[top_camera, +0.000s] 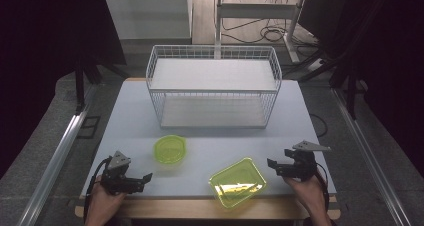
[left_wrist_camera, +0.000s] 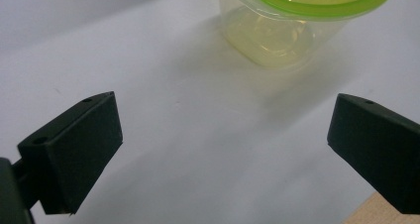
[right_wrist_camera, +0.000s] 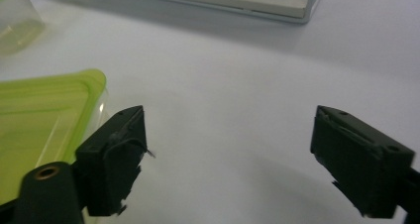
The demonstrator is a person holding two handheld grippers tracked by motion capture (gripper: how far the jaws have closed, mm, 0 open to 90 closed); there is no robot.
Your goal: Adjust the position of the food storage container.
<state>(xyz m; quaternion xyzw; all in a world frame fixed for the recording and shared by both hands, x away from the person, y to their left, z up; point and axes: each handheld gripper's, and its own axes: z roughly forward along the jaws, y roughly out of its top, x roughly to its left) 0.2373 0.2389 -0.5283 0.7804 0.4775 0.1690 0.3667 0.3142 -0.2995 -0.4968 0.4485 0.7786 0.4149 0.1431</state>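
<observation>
Both grippers idle, jaws wide apart, holding nothing.
Left gripper (top_camera: 146,177) near the round container (top_camera: 170,149), its top cut off in the left gripper view; right gripper (top_camera: 270,163) beside the square container (top_camera: 238,182).

white table (top_camera: 125,116) | on it: wire rack (top_camera: 214,86), round tub (top_camera: 170,149), rectangular container (top_camera: 238,182)

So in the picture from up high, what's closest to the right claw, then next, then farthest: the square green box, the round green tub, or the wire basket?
From the right claw:
1. Square green box, just to its left at the table's front edge.
2. Round green tub, farther left, nearer the left claw.
3. Wire basket, at the back of the table.
The tub and the basket's near corner are fairly close to call.
</observation>
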